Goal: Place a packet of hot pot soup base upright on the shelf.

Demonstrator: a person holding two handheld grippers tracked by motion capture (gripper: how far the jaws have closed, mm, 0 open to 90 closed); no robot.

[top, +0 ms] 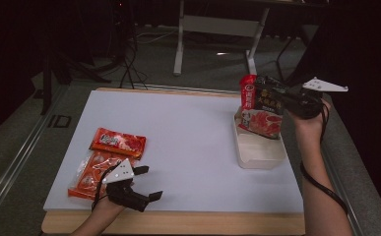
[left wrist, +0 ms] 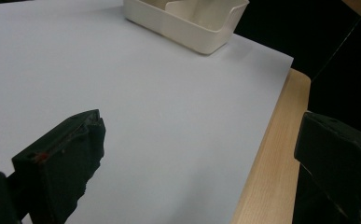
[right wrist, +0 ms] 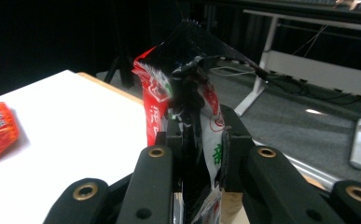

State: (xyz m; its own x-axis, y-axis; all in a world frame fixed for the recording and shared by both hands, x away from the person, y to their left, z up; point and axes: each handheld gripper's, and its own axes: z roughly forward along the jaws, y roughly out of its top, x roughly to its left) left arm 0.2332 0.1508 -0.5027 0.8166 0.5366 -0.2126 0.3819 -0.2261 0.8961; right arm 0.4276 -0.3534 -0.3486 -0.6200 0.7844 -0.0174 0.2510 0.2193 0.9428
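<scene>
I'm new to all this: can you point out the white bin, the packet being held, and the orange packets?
white bin [top: 257, 158], high view, its near inner floor.
held packet [top: 266, 105], high view, its printed front.
orange packets [top: 117, 141], high view, the upper packet's middle.

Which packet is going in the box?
Find the white mat on the table, then the cream box at its right edge. Above the box's far end, the right tool pinches a packet by its top. It is black and red and hangs in the air, unlike the orange packets lying flat at the left.
</scene>
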